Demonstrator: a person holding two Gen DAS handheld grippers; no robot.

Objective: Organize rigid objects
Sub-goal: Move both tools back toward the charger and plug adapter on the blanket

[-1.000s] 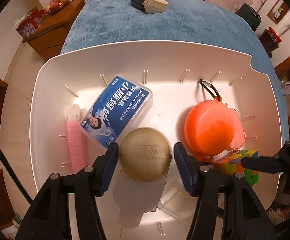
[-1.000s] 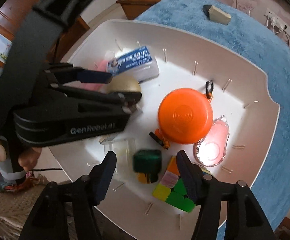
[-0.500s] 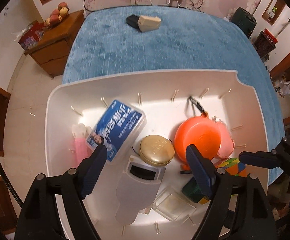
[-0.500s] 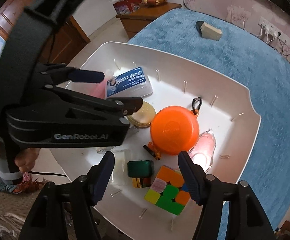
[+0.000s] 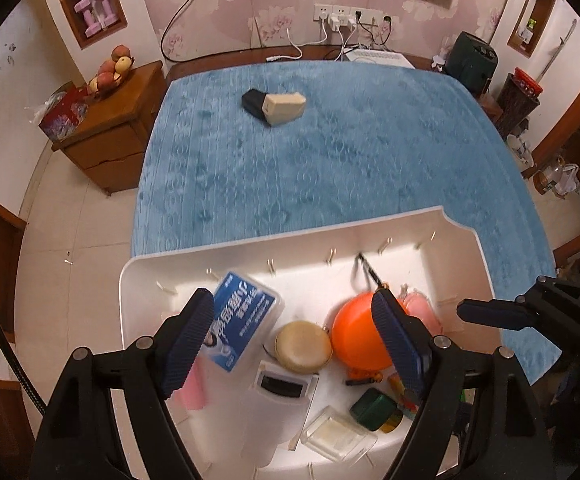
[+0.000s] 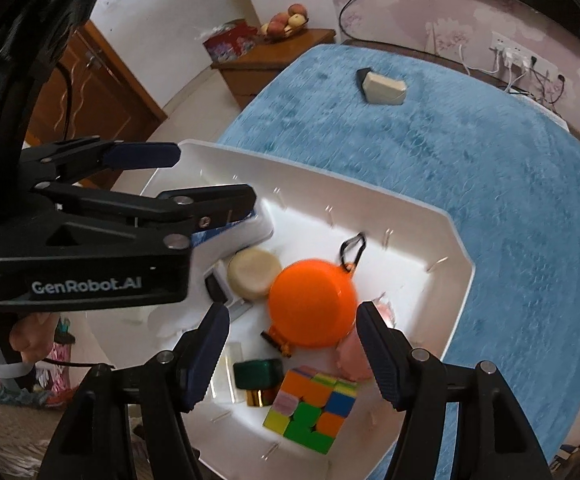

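Observation:
A white bin [image 5: 141,272] on the blue cloth holds a blue box [image 5: 245,320], a round beige tin [image 5: 302,346], an orange round case [image 5: 354,336], a green box [image 5: 372,404] and a clear plastic box [image 5: 338,432]. My left gripper [image 5: 292,300] hangs above the bin, open, with nothing between its fingers. The right wrist view shows the tin [image 6: 253,274], the orange case [image 6: 312,304] and a colour cube [image 6: 312,408]. My right gripper [image 6: 293,312] hovers open over the orange case, apart from it. The left gripper [image 6: 215,176] is to its left.
A beige and black object [image 5: 275,106] lies alone far back on the blue cloth [image 5: 330,168]. A white device with a dark window [image 5: 281,388] lies under the tin. A wooden cabinet [image 5: 109,136] with fruit stands at the left. A hand [image 6: 29,340] holds the left gripper.
The left gripper opened off the round tin, which now rests on the white device. Both grippers rose and drew back, so the bin looks smaller and lower.

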